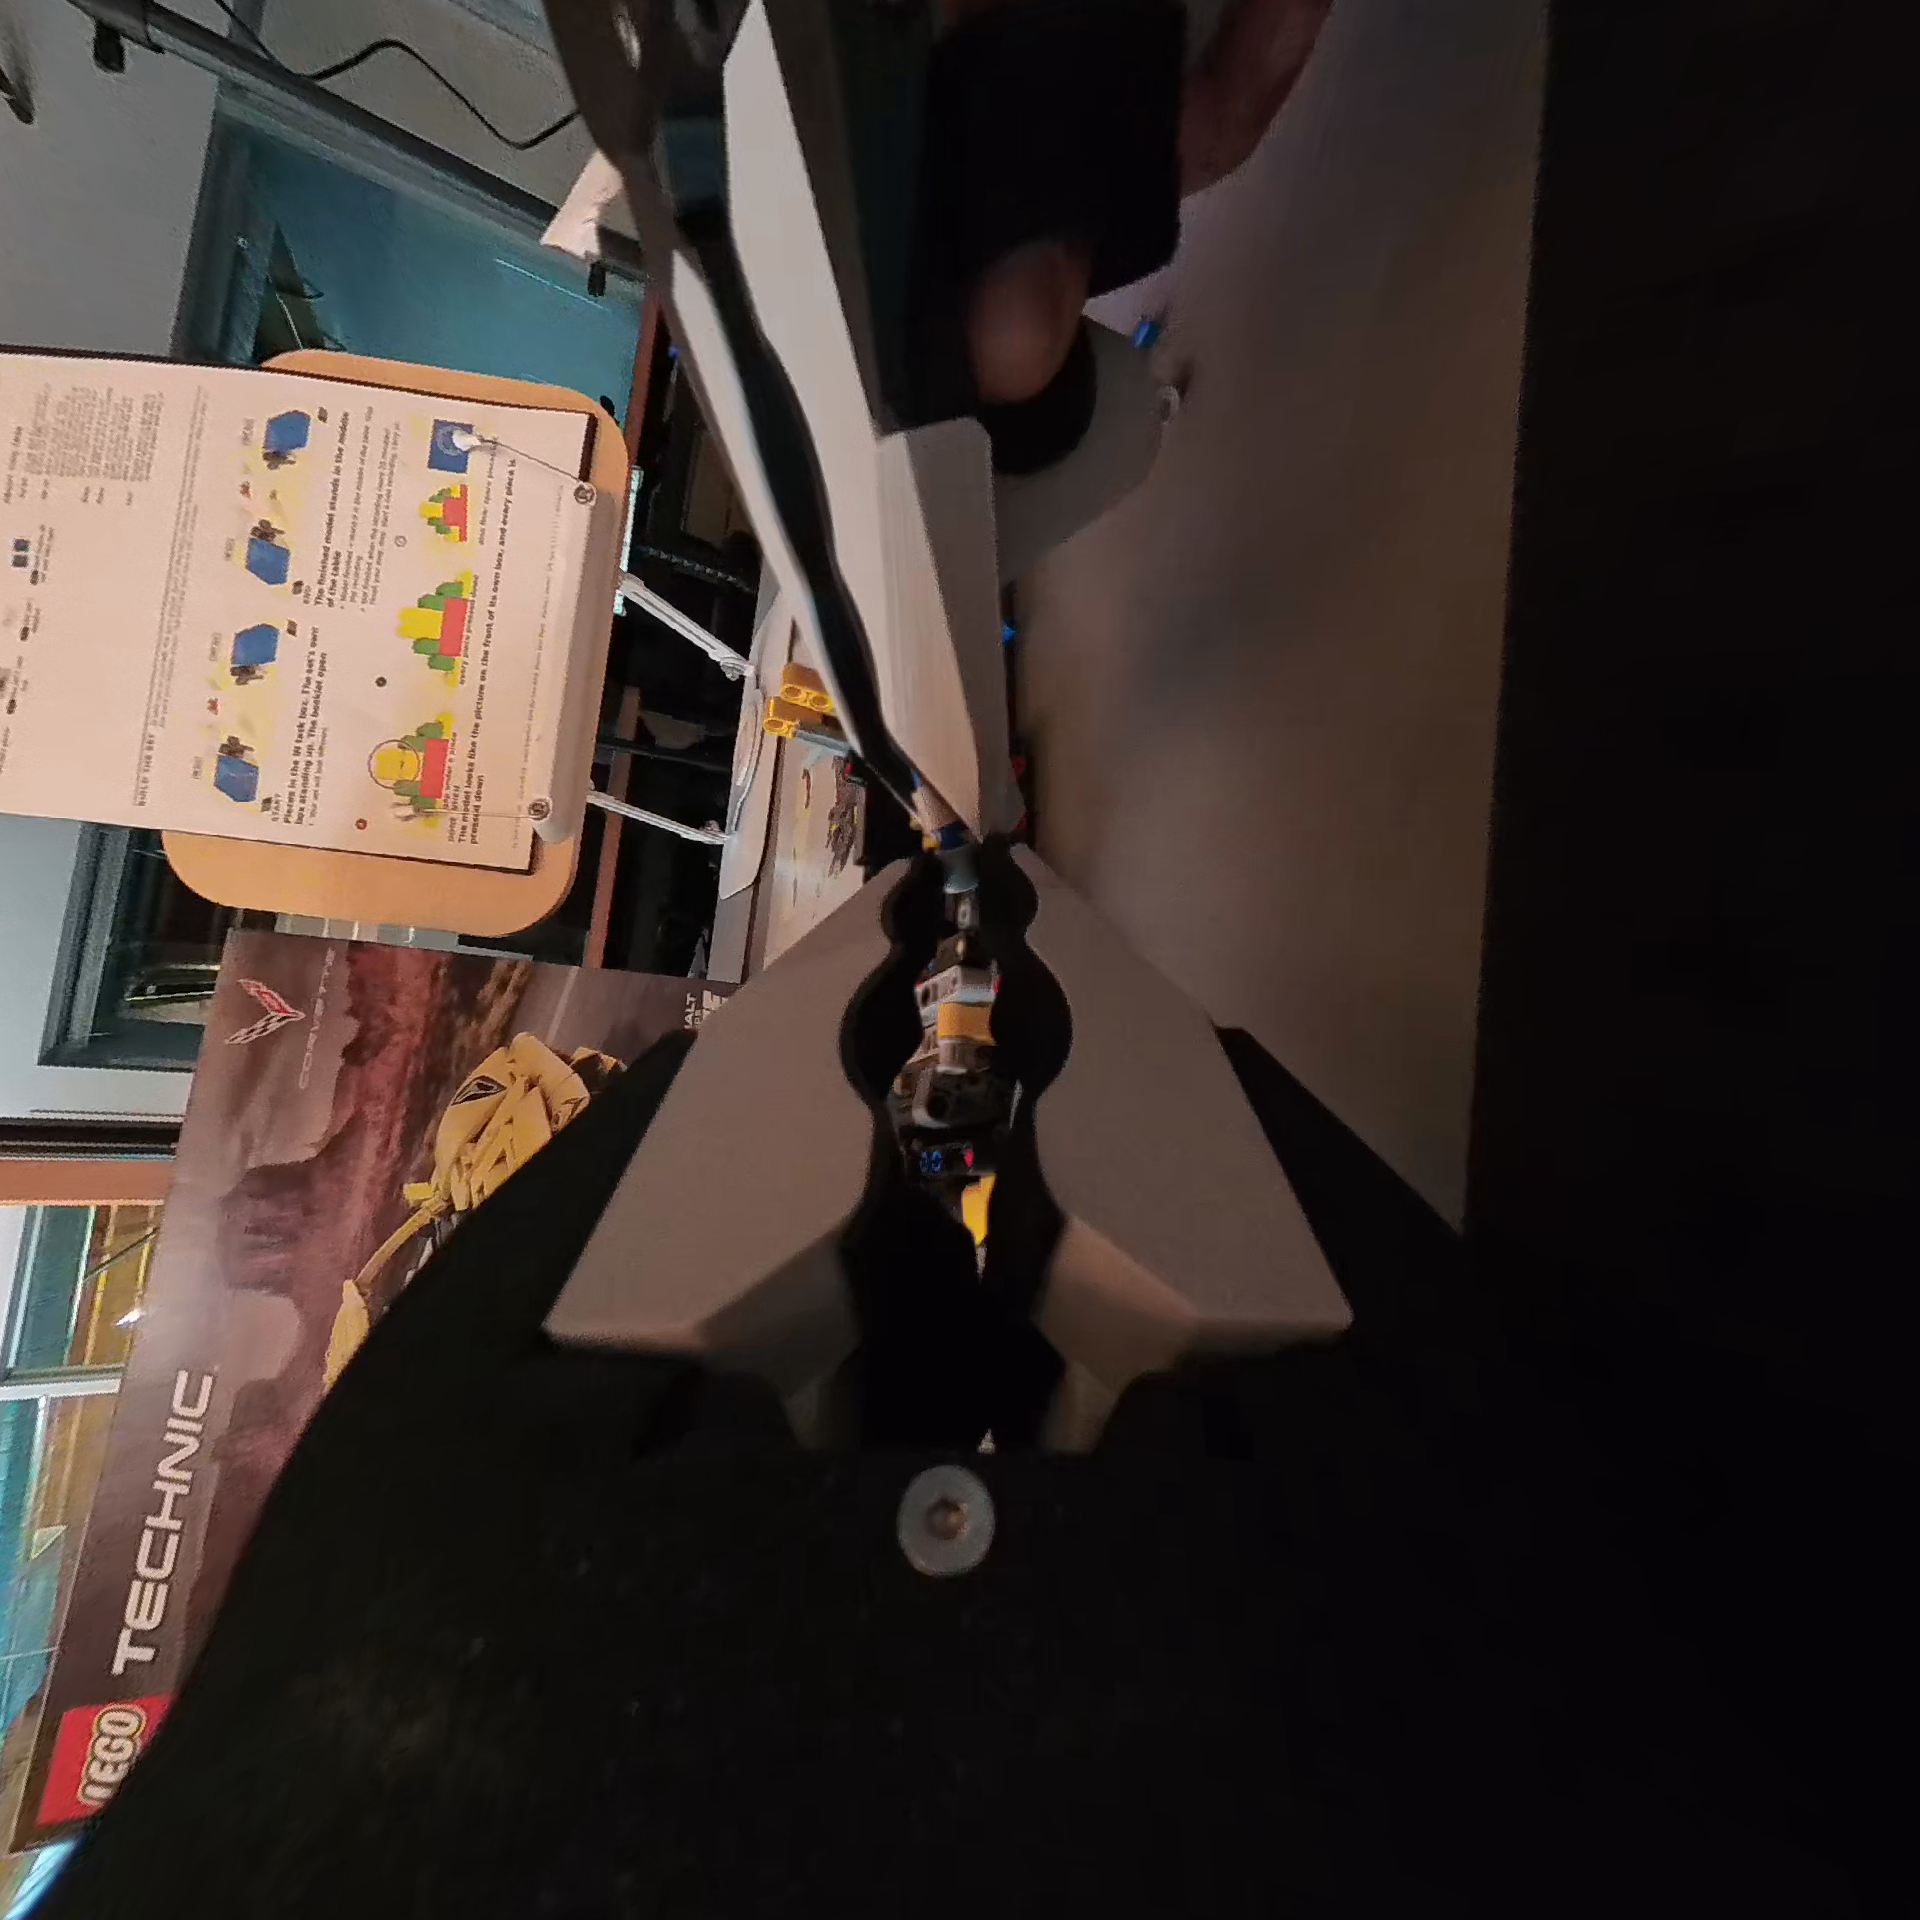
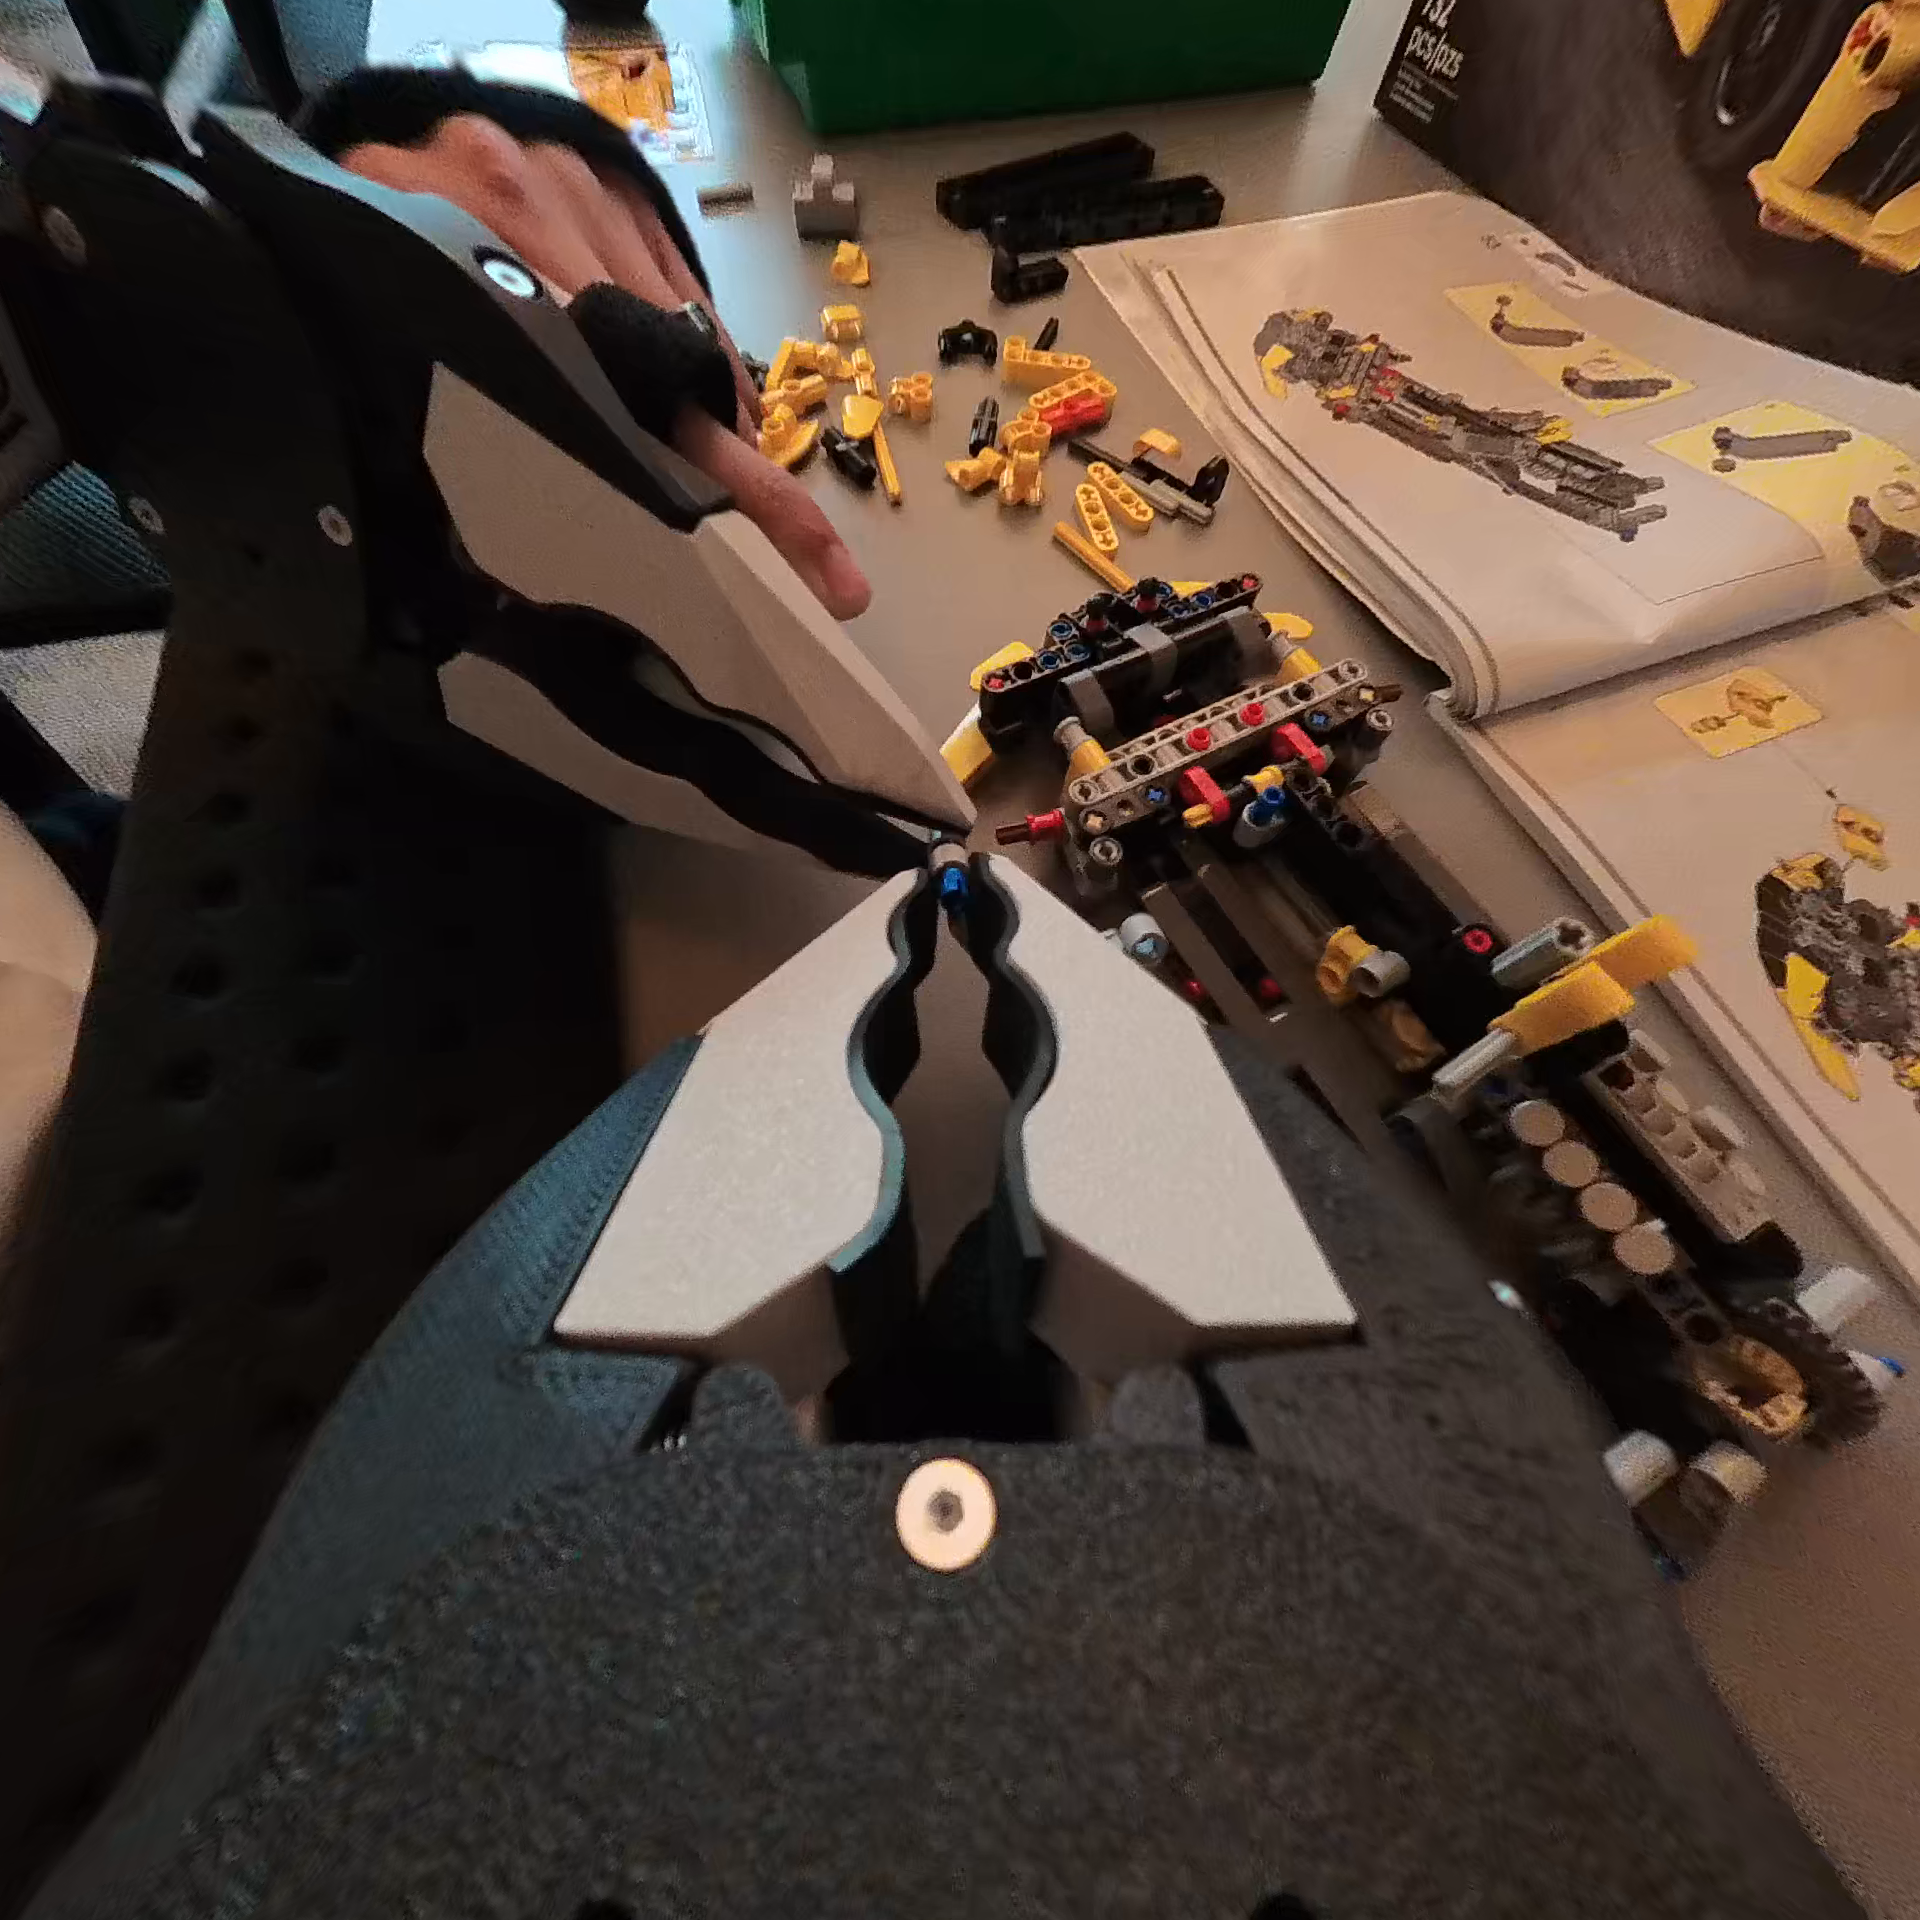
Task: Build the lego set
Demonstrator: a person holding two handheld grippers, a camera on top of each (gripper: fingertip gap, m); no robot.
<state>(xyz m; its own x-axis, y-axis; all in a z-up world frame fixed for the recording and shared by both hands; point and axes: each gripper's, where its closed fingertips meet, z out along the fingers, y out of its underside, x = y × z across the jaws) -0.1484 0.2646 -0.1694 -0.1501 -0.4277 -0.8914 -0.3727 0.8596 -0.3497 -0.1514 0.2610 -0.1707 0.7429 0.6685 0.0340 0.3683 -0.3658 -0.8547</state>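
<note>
Right wrist view shows the right tool point(image 2: 953, 883) pinched narrow on a small blue pin point(image 2: 952, 885), while the left tool point(image 2: 940, 831) comes in from the left with its tips closed on a pale grey connector point(image 2: 943, 854) that meets the pin end to end, just above the table point(image 2: 935, 520). Close beside them lies the half-built car chassis point(image 2: 1351, 883), black and grey with yellow and red parts. Both pieces are tiny and held only at the fingertips, so the likely failure is a push that is slightly off axis: the pin could pivot in the grip, pop free and roll among the loose yellow and black pieces point(image 2: 997, 416), or jam partway in. Squeezing harder might flick it out instead. Left wrist view is rolled on its side and dim, and it confirms little beyond both tools meeting at their tips. The table is smooth and grey, carrying an open instruction booklet point(image 2: 1455, 468), the set's box point(image 2: 1662, 125) and a green bin point(image 2: 1039, 52). Behind, a printed sheet stands on a wooden board point(image 1: 395, 623) before teal wall panels.
</note>
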